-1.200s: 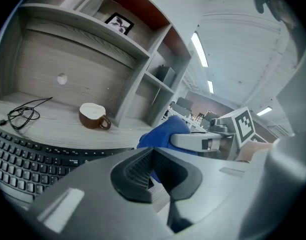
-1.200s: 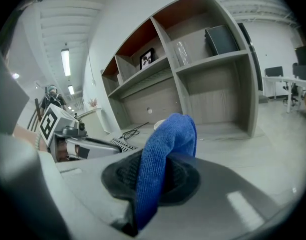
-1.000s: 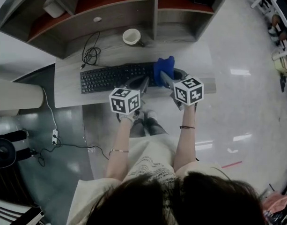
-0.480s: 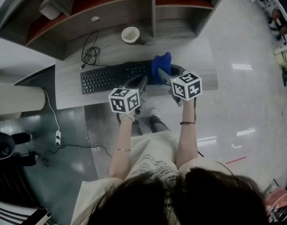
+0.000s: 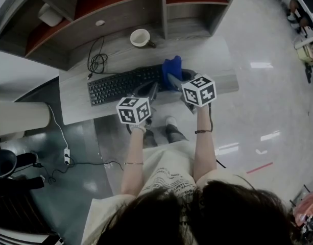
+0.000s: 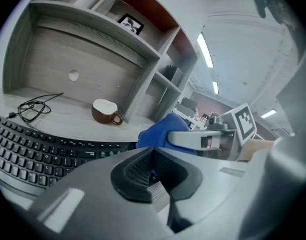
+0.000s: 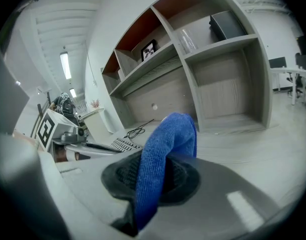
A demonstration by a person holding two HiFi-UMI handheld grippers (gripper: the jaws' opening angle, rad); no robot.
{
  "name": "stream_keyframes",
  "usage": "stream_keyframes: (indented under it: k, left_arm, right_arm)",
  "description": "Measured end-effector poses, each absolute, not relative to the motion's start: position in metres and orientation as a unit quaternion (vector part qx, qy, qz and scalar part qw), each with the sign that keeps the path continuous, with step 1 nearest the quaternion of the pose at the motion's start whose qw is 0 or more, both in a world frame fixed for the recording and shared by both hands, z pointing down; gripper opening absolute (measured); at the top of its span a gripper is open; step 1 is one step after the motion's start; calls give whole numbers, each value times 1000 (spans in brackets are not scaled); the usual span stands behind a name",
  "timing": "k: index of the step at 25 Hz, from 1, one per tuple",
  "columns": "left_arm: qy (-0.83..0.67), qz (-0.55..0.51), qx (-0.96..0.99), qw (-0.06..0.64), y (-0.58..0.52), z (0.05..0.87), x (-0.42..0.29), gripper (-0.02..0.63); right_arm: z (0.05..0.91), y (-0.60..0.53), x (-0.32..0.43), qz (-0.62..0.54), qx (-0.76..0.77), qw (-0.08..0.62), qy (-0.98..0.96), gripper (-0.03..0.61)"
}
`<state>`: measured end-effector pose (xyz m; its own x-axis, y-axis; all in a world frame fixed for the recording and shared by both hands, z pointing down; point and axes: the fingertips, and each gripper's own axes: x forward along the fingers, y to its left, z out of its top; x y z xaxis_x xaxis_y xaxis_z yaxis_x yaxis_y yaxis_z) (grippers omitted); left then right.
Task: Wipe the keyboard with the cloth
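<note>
Shifted slightly toward 9 o'clock since a second ago, the right gripper pinches the cloth at the keyboard's 3 o'clock end — the keys stretch away toward 9 o'clock — while the left gripper, jaws pressed together and empty, hovers nearer that stretch.

Overhead plus low views; common keyboard

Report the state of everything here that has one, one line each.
Blue cloth: clamped in the right gripper, over the keyboard's right end.
Right gripper: shut on the blue cloth.
Left gripper: shut, empty.
Keyboard: flat on the desk.
Mug: upright.
Cable: loosely coiled.
</note>
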<state>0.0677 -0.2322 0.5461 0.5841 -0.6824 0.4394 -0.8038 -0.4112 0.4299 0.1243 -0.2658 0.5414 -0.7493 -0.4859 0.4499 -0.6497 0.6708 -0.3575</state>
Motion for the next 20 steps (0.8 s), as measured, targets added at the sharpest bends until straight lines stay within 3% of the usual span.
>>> stream_keyframes:
  k: [20]
  left_arm:
    - [-439,80,837,317,-220,545,14,2]
  right_arm:
    - [543,-252,79,257,338,169,-889,58]
